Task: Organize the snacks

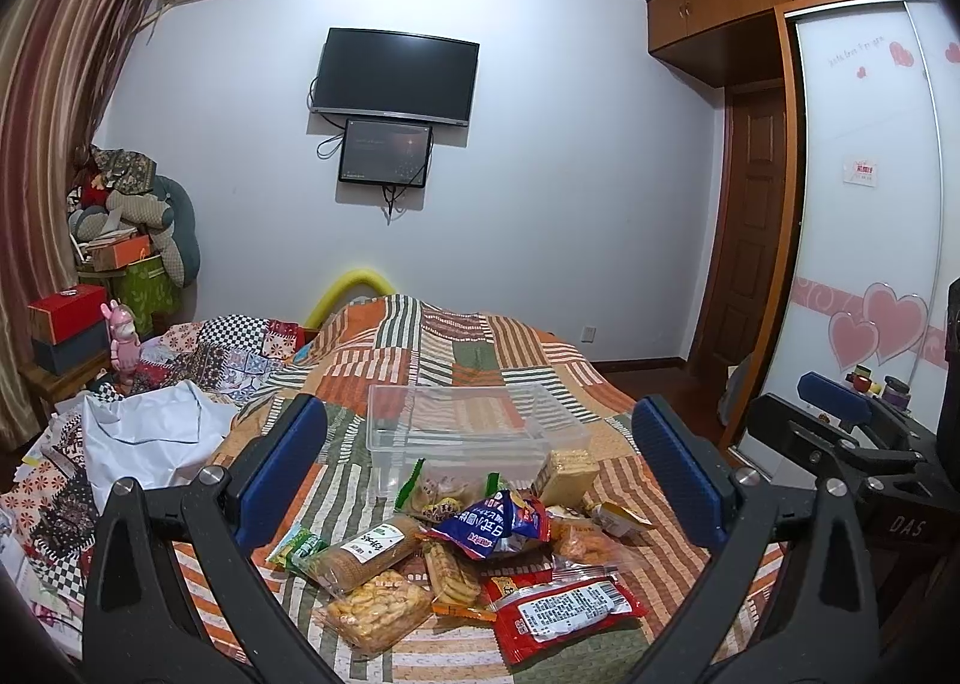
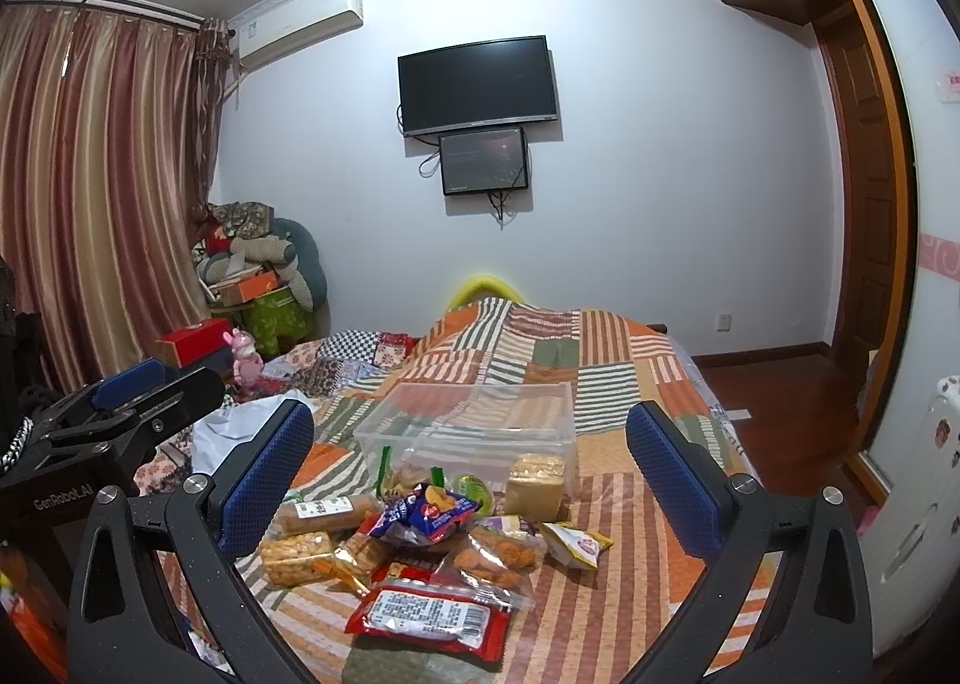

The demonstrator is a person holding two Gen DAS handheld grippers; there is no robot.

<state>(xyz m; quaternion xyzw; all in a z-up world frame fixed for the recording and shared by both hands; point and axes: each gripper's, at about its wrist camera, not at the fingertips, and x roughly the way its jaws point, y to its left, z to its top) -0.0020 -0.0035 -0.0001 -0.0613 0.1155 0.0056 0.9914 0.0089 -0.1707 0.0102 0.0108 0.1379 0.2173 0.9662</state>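
A heap of snack packets lies on the striped patchwork bedspread (image 1: 456, 336): a red packet (image 1: 564, 615) (image 2: 429, 618) nearest me, a blue packet (image 1: 498, 522) (image 2: 423, 510), a bag of yellow crackers (image 1: 378, 603), a biscuit roll (image 1: 369, 555), and a pale wafer block (image 1: 567, 471) (image 2: 534, 483). Behind the heap stands an empty clear plastic box (image 1: 468, 426) (image 2: 474, 420). My left gripper (image 1: 480, 468) hovers open above the heap, holding nothing. My right gripper (image 2: 474, 474) is open too, beside it, and also shows at the right edge of the left wrist view.
Rumpled quilts and a white cloth (image 1: 150, 438) lie left of the snacks. A bedside stand (image 1: 66, 378) holds boxes and a pink toy. The bed edge drops to a wooden floor (image 2: 780, 390) on the right, near a sliding wardrobe door (image 1: 864, 240).
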